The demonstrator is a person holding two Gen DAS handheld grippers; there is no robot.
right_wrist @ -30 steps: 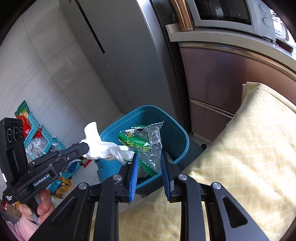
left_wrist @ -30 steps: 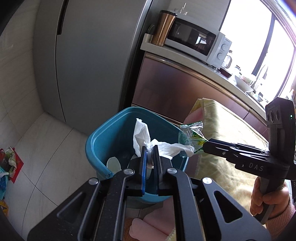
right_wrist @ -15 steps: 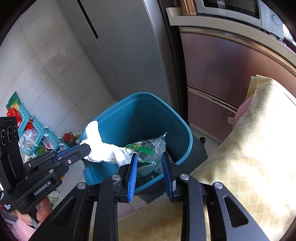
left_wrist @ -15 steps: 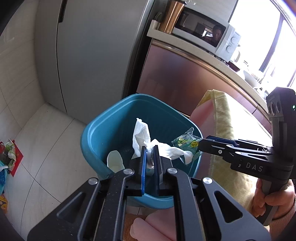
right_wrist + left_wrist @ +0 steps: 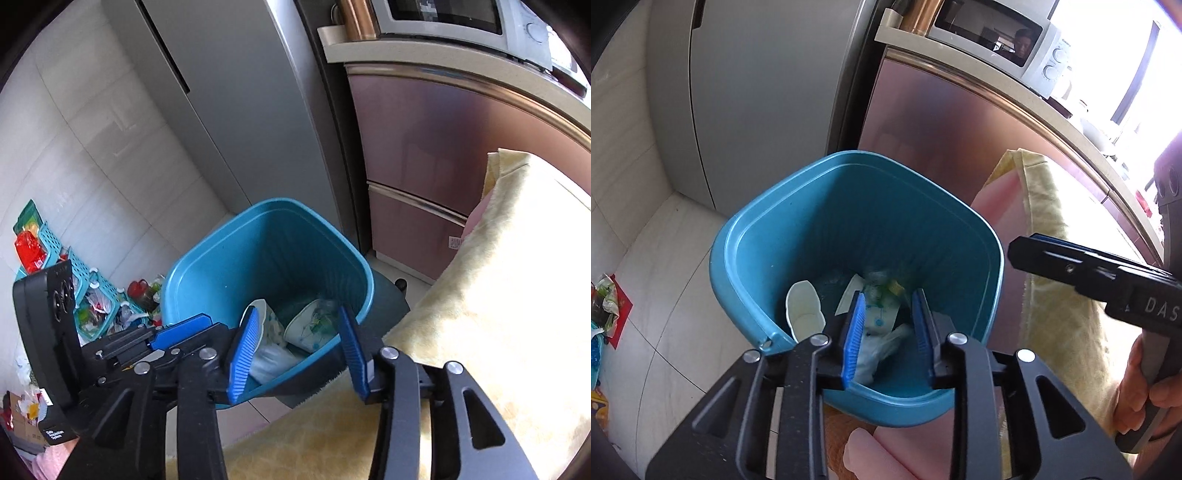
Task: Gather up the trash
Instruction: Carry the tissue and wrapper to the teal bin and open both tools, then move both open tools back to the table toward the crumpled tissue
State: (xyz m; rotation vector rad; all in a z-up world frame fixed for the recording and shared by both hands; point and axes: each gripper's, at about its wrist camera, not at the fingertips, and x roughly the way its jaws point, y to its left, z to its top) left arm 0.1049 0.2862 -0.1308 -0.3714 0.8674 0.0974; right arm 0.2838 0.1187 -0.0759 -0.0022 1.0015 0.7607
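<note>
Both grippers hang over the blue bin [image 5: 827, 236], their jaws just spread and empty: left gripper [image 5: 888, 332], right gripper [image 5: 297, 350]; the tissue [image 5: 877, 345] and wrapper [image 5: 884, 291] lie inside; any remaining trash is out of view.

One blue bin [image 5: 798, 236], two grippers, one microwave [image 5: 1008, 40]
</note>
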